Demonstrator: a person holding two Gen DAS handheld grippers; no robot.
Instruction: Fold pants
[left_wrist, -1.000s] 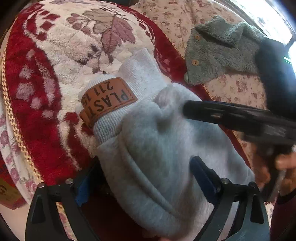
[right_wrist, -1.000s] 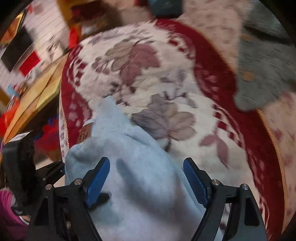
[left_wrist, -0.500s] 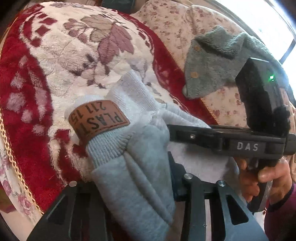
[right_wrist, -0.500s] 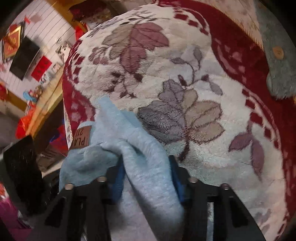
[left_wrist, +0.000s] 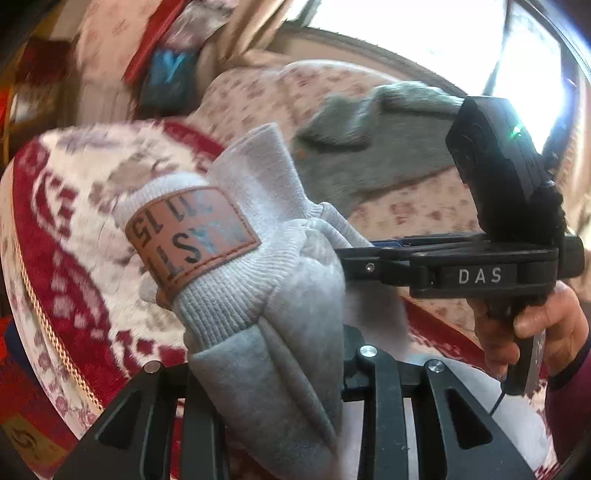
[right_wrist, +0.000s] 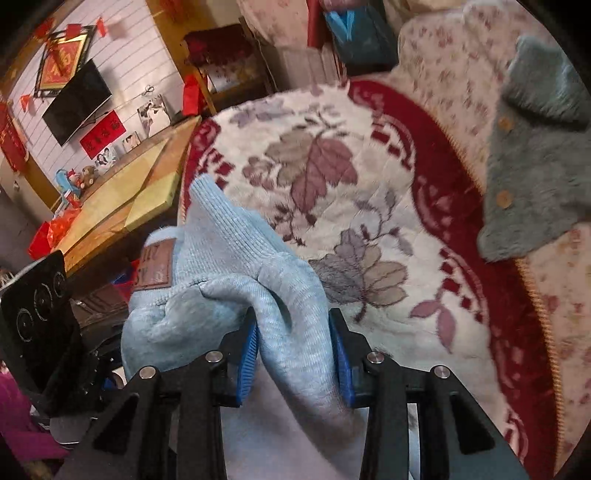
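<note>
A lived-in home: a wall-mounted television (right_wrist: 77, 101), red festive hangings (right_wrist: 61, 66), family photos (right_wrist: 153, 110) and a red floral blanket (right_wrist: 332, 192) over flowered bedding (right_wrist: 443, 70).

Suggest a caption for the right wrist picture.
Right gripper pinching light grey knitted pants above a red floral blanket.

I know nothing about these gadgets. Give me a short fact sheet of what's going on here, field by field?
garment: grey pants, bunched, with a brown patch on the ribbed cuff
left hand-held gripper: has just closed, clamped on the pants
right hand-held gripper: has just closed, blue pads pinching the pants
surface: red and white floral blanket
nearby: grey-green fuzzy top with buttons, lying apart from the pants
fold: not yet done
</note>
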